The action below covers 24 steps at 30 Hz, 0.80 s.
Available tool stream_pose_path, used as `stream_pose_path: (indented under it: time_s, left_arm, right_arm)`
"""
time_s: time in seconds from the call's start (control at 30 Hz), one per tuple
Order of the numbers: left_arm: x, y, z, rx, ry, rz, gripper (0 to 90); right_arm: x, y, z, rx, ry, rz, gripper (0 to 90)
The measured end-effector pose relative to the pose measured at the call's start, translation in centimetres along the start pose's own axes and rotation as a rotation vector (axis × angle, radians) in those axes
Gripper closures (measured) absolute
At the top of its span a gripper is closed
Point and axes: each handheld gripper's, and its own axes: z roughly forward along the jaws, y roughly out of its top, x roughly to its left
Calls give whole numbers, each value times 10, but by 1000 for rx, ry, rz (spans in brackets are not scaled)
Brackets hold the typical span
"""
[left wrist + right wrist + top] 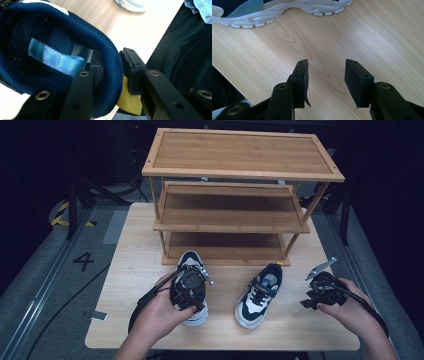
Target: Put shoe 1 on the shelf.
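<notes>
Two navy, white and light-blue sneakers lie on the wooden table (140, 270) in front of a rack. My left gripper (189, 290) comes down over the left sneaker (190, 260) and is shut on its padded navy heel collar (110, 57): one jaw is inside the shoe, the other outside against the yellow heel tab (128, 100). The right sneaker (260, 295) lies free, toe toward me. At the right, my right gripper (312, 292) hovers open over bare wood, with nothing between its fingers (325, 75); that sneaker's white sole (274, 12) lies just beyond the jaws.
A three-shelf bamboo rack (235, 195) stands at the table's far side, its shelves bare. A small grey object (99, 316) lies at the front left edge. The floor around holds cables and a painted number.
</notes>
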Motion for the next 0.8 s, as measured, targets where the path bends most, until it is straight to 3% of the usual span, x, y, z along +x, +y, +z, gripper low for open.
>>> stream_pose_path:
  time_s: [0.27, 0.5, 0.8]
  left_arm:
    - [-7, 12, -19, -11, 7, 26, 720]
    - [-15, 22, -38, -12, 26, 74, 718]
    - [-17, 30, -67, -8, -9, 99, 717]
  right_arm:
    - [-2, -7, -1, 1, -4, 16, 549]
    - [-1, -11, -2, -2, 2, 21, 550]
    - [-1, -13, 0, 12, 6, 22, 547]
